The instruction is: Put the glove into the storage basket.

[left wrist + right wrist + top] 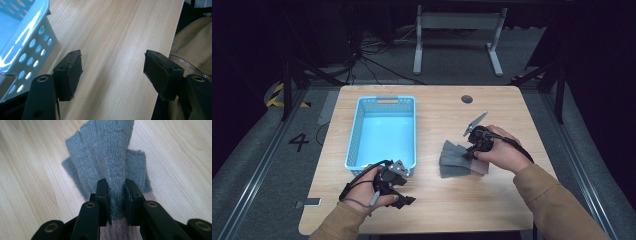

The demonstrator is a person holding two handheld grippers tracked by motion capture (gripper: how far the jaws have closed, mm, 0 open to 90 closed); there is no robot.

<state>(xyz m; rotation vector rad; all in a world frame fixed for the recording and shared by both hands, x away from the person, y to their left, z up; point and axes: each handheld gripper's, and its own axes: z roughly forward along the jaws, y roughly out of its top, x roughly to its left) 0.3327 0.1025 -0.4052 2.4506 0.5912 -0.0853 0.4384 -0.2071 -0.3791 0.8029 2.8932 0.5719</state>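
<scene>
A grey knitted glove (453,159) lies right of the table's middle, with a pinkish piece (482,168) under its near end. My right gripper (470,154) points down at it. In the right gripper view the gripper (116,195) is shut on a raised fold of the glove (107,150), whose fingers fan out ahead on the wood. My left gripper (405,200) rests near the table's front edge, just off the front right corner of a light blue basket (356,131). Its jaws (112,72) stand open over bare wood, with the basket's perforated wall (30,45) at the left.
The wooden table (432,210) has a round cable hole (467,99) at the back. A small silver object (310,202) sits at its front left edge. In the left gripper view the table's edge and a tan jacket (195,42) are at the right.
</scene>
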